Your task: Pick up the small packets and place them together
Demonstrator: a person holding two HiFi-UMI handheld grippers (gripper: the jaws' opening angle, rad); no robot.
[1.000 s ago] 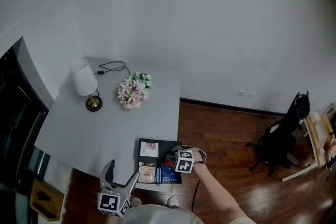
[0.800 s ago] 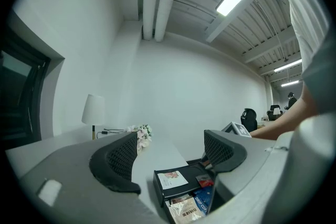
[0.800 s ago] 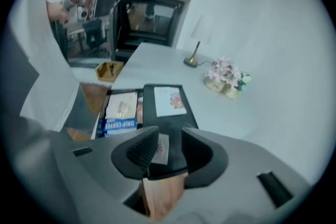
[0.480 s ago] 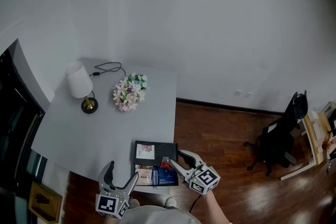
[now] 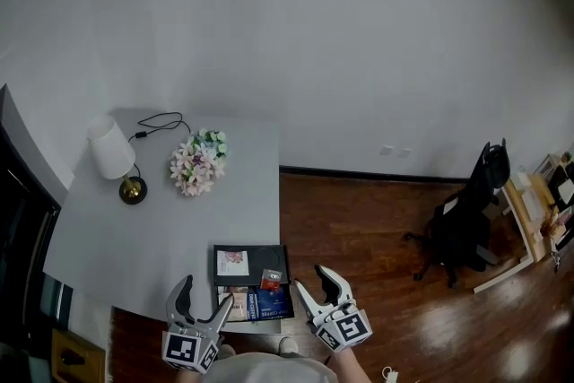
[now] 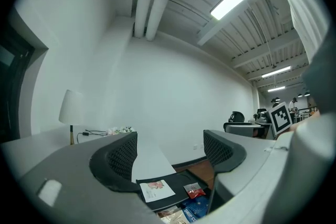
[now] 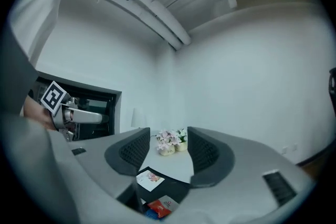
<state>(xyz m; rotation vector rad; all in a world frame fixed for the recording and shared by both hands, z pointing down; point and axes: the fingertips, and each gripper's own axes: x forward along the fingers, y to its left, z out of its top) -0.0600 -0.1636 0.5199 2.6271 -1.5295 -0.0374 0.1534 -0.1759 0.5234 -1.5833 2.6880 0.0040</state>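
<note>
Small packets lie grouped at the near edge of the grey table [image 5: 134, 229]. A white packet [image 5: 232, 263] and a red packet [image 5: 270, 282] rest on a black tray [image 5: 256, 252]. Just in front of them are a blue packet [image 5: 270, 304] and a beige packet [image 5: 236, 308]. My right gripper [image 5: 315, 283] hovers right of the packets, off the table's corner. Its jaws are opening with nothing between them. My left gripper [image 5: 204, 298] is open and empty at the near edge, left of the packets. The left gripper view shows the white packet [image 6: 157, 189] and red packet [image 6: 196, 192] beyond the jaws.
A lamp [image 5: 113, 153] with a black cord and a flower bunch [image 5: 195, 162] stand at the table's far side. A black office chair [image 5: 466, 224] is on the wooden floor [image 5: 377, 238] to the right. A dark cabinet [image 5: 18, 220] borders the table's left.
My right gripper has pulled back from over the packets towards me and to the right, and its jaws have spread. The red packet now lies uncovered on the tray. The left gripper has hardly moved.
</note>
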